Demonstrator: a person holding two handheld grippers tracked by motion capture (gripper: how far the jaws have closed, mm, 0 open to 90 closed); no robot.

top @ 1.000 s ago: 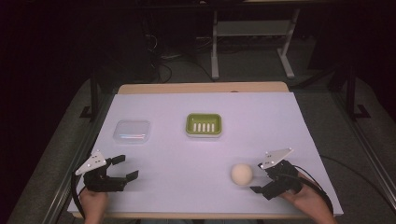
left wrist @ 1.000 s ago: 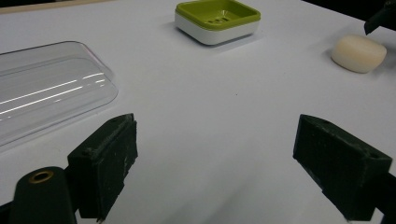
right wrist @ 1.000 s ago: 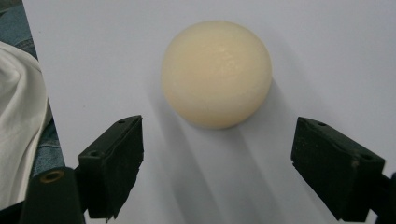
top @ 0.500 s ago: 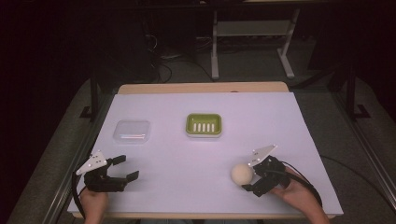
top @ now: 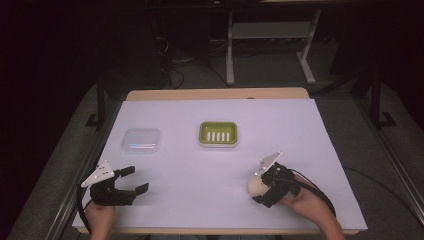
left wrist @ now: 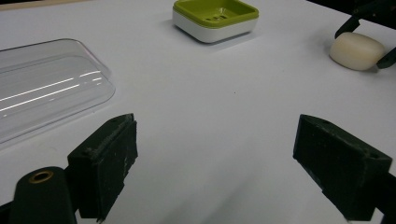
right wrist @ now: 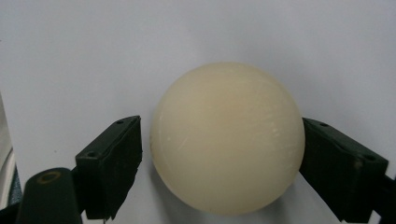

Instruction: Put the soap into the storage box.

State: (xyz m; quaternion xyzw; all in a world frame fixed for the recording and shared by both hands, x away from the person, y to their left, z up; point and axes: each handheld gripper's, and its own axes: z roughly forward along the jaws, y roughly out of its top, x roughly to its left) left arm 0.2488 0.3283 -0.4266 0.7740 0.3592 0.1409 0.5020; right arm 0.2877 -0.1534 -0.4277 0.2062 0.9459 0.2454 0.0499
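The cream soap bar is bracketed by the spread right gripper, right of the green soap dish. The left gripper is held agape, empty.

Black two-jaw tool, grey plate, cable

On the white worktop, the right claw straddles a cream soap bar at near right; the left claw hovers spread at near left.

Clear plastic lid and green soap dish, apart on white table.
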